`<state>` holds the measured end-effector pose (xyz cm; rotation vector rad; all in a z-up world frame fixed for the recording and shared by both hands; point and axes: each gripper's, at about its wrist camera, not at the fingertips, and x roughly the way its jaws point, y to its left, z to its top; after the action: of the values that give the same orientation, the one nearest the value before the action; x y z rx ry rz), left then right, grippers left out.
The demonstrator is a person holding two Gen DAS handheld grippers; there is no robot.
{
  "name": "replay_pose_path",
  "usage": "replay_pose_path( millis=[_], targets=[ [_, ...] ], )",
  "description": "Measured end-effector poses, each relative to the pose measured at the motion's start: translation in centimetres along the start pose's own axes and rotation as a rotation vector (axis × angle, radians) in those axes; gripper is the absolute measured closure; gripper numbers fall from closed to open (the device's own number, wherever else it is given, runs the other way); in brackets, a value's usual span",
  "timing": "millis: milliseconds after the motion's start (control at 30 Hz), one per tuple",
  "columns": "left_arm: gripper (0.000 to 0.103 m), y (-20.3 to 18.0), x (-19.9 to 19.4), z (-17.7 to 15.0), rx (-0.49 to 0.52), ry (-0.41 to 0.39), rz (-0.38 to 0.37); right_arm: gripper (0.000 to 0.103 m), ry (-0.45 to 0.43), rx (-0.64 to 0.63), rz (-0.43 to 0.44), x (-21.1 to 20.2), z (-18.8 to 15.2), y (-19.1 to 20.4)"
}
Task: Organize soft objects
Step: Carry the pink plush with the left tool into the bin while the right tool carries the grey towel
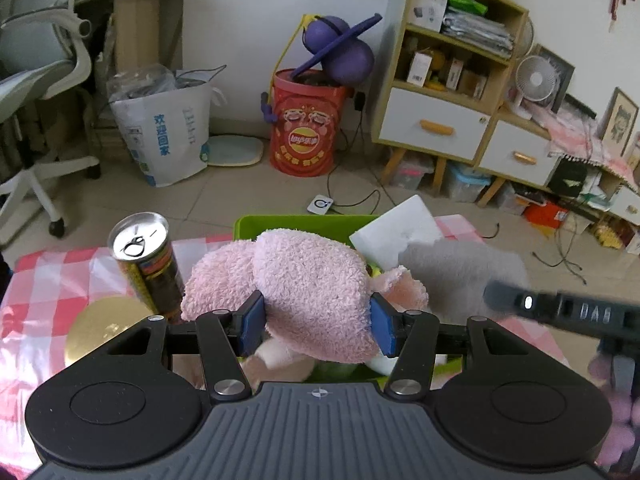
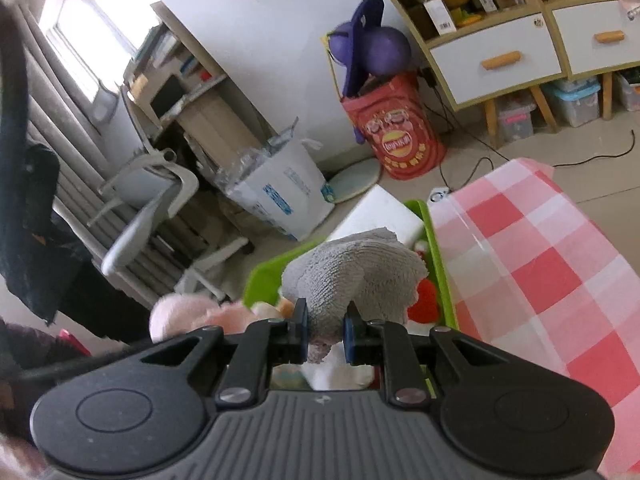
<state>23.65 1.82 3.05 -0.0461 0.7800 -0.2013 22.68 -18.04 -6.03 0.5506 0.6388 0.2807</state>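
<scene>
While our left gripper (image 1: 318, 322) fingers pinch the fluffy pink plush toy (image 1: 308, 288), our right gripper (image 2: 326, 334) fingers pinch a grey terry-cloth plush (image 2: 352, 276), seemingly above the bright green plastic bin (image 2: 438, 264) at the counter's far edge.

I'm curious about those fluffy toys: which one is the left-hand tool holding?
The pink plush toy, squeezed between the left gripper's blue fingers. The grey plush toy beside it is in the right gripper.

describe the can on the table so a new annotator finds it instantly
Start at the pink-checked tablecloth and find the green bin at its far edge. Just left of the pink plush held in the left tool stands the can. It is upright, the only metal thing, with a silver pull-tab top.
</scene>
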Motion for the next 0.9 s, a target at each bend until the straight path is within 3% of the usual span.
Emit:
replay_pose_path(
  millis=[267, 667, 900],
  targets=[
    [0.048, -0.1, 3.1, 0.7, -0.042, 0.034, 0.018, 0.103, 0.072, -0.046, -0.046, 2.3, -1.6, -1.1],
    [0.048, 0.8, 6.8, 3.0, -0.117, -0.016, 0.068, 0.103, 0.108, -0.041, -0.042, 3.6, -2.1, -1.6],
    [0.048, 0.8, 9.2, 2.5, -0.100, 0.029, 0.112, 0.103, 0.128, -0.052, -0.044, 4.4, -2.4, -1.6]
  ],
)
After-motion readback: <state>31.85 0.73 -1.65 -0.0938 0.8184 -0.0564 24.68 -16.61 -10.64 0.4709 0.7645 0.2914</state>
